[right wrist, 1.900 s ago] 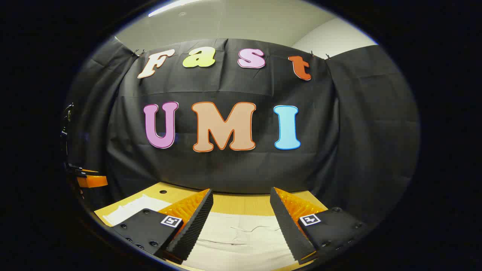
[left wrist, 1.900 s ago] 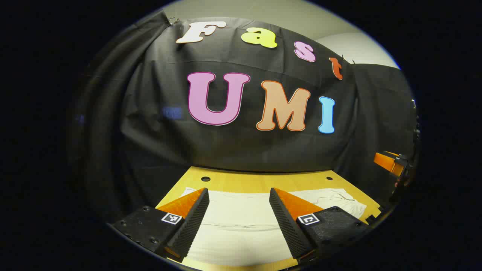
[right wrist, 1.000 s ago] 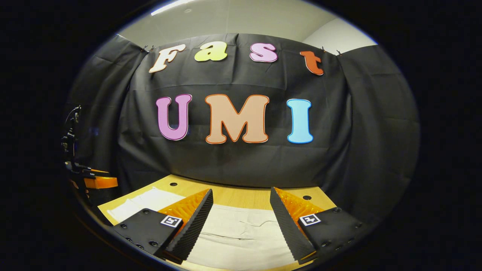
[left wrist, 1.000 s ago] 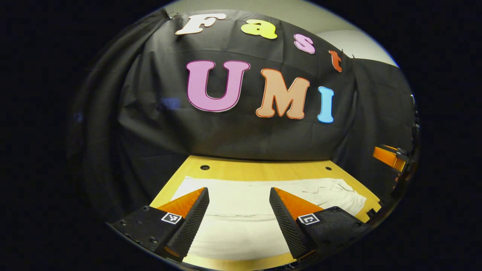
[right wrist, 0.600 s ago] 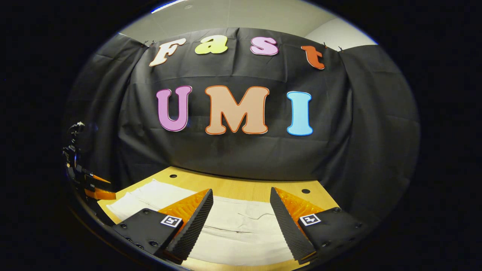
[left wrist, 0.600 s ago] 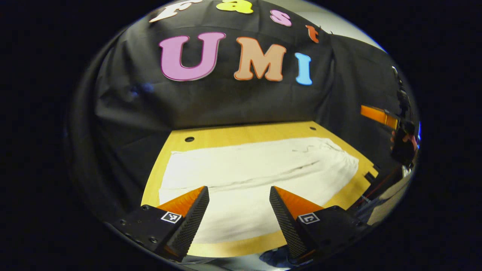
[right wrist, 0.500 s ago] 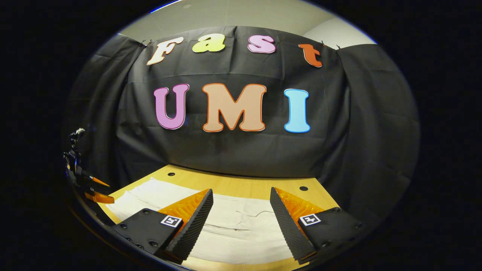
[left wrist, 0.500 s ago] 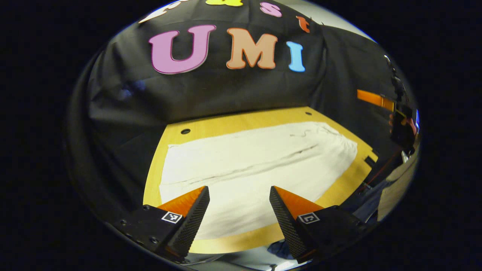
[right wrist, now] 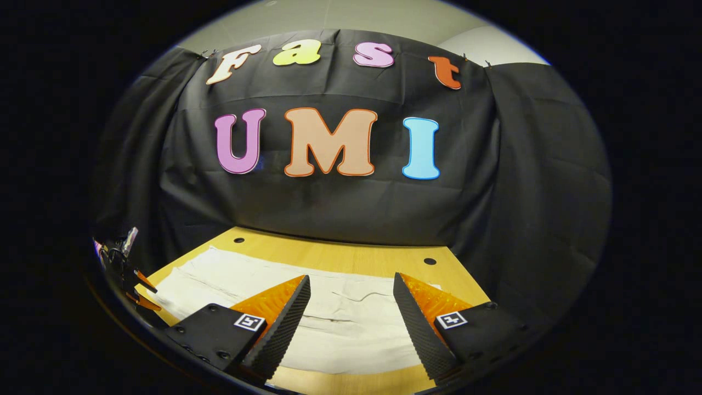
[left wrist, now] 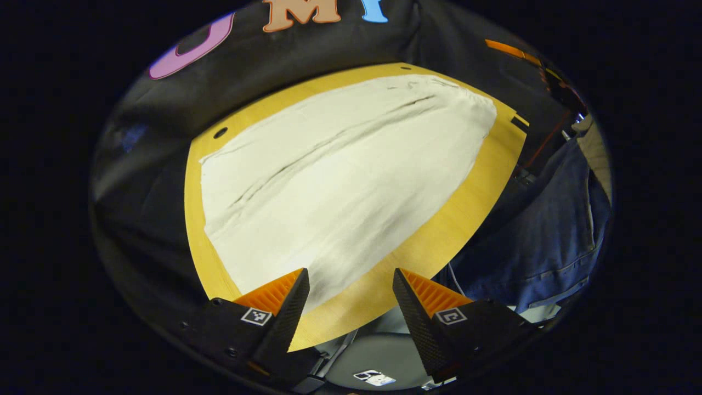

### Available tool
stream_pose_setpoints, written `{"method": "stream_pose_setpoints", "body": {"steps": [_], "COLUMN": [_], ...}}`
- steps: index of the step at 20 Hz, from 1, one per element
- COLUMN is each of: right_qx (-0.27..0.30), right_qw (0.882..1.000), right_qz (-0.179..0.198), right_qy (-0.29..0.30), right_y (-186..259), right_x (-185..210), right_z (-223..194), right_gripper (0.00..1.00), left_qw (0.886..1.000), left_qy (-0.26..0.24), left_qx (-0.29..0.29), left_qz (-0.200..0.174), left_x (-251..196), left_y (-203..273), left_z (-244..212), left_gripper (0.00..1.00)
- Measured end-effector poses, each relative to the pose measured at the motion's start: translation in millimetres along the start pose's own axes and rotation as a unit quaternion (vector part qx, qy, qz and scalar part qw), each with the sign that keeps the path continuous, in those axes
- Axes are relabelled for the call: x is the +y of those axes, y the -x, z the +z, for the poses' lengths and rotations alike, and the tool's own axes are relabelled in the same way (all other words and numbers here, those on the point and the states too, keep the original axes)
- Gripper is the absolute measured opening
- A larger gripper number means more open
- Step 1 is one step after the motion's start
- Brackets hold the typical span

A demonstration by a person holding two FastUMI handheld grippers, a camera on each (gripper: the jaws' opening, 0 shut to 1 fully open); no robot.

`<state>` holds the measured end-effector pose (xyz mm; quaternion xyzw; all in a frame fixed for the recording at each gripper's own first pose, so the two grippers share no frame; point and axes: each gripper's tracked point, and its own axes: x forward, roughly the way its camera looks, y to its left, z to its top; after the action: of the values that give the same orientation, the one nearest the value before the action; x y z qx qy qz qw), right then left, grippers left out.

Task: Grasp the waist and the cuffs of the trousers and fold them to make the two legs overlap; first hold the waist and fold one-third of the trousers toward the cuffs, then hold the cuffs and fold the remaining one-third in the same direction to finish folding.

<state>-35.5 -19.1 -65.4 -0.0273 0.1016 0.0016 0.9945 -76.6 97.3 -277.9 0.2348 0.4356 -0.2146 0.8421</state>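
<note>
The wooden tabletop (left wrist: 455, 219) is the biggest thing, and the pale trousers (left wrist: 340, 175) lie flat on it, spread out wide, with both legs side by side. In the left gripper view the trousers reach from about 8 o'clock up to 1 o'clock, and a dark crease runs along the middle. A person's blue clothing (left wrist: 548, 236) is at 4 o'clock, past the tabletop's edge. The left gripper (left wrist: 351, 280) hangs above the near edge of the tabletop with its fingers spread wide apart, holding nothing and touching nothing. The right gripper (right wrist: 351, 288) hangs over the trousers (right wrist: 340, 323) too, its fingers spread just as wide with nothing between them. In the right gripper view the tabletop (right wrist: 351, 258) has two small round holes near the back, at 11 o'clock and 1 o'clock of the fingers.
</note>
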Motion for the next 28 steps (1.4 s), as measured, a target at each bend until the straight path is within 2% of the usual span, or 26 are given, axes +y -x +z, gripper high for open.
{"method": "stream_pose_setpoints", "body": {"steps": [4, 8, 18, 23, 24, 25, 28], "right_qx": [0.01, 0.02, 0.039, 0.045, 0.048, 0.052, 0.06], "right_qw": [1.0, 1.0, 0.999, 0.998, 0.998, 0.998, 0.997], "right_qz": [-0.007, -0.014, -0.024, -0.029, -0.029, -0.026, -0.017], "right_qy": [0.003, 0.012, 0.024, 0.026, 0.027, 0.028, 0.033], "right_y": [4, 7, 8, -1, -3, -4, -12], "right_x": [-4, -7, -20, -28, -28, -27, -24], "right_z": [-10, -18, -31, -34, -36, -38, -43], "right_gripper": [0.98, 0.98, 0.97, 0.97, 0.97, 0.97, 0.97], "left_qw": [0.998, 0.992, 0.976, 0.972, 0.97, 0.968, 0.963], "left_qy": [-0.034, -0.083, -0.151, -0.154, -0.152, -0.154, -0.168], "left_qx": [0.059, 0.095, 0.153, 0.169, 0.179, 0.182, 0.198], "left_qz": [-0.014, -0.023, -0.036, -0.06, -0.068, -0.071, -0.073], "left_x": [15, 28, 33, 29, 28, 28, 31], "left_y": [-10, -16, -29, -30, -29, -30, -31], "left_z": [-28, -37, -46, -49, -51, -49, -48], "left_gripper": [0.89, 0.84, 0.7, 0.65, 0.61, 0.63, 0.58]}}
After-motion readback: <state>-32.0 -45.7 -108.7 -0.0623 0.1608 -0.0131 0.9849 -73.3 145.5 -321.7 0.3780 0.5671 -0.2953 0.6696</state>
